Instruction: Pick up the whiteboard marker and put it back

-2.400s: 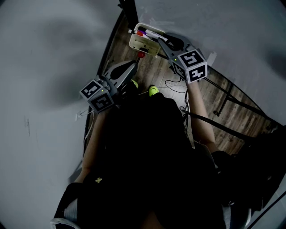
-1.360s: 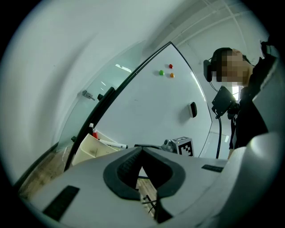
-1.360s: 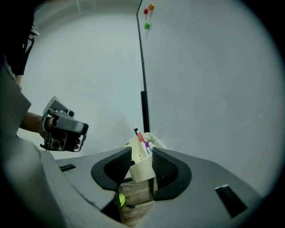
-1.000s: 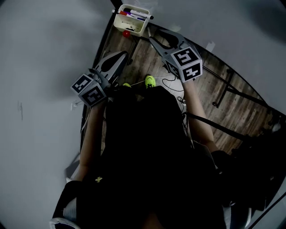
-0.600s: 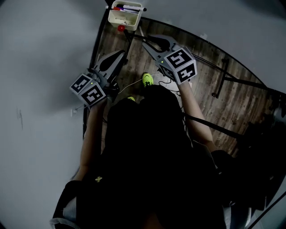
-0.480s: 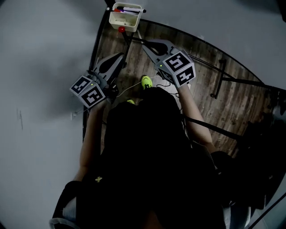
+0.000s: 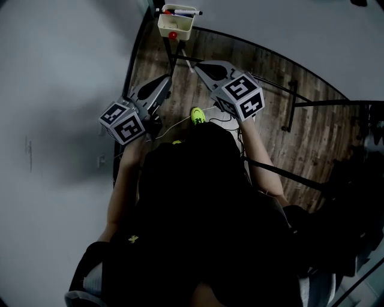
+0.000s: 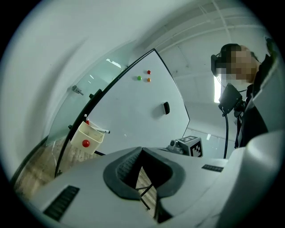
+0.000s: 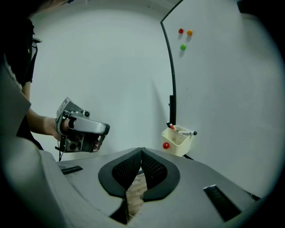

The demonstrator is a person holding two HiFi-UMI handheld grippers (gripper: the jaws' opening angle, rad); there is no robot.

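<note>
your right tool (image 9: 141, 150) and left tool (image 8: 142, 149) have drawn back from the cream plastic tray (image 7: 176, 25). the white whiteboard marker with its black cap (image 7: 185, 12) lies across the tray's top. the right jaws have just been closing on nothing, and the left are together, empty. back away level, well clear of the tray.

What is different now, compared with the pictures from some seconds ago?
The right gripper, earlier at the marker tray, drew back and has just been closing its jaws on nothing. The left gripper drew back too, staying shut and empty. The markers remain in the tray.
</note>
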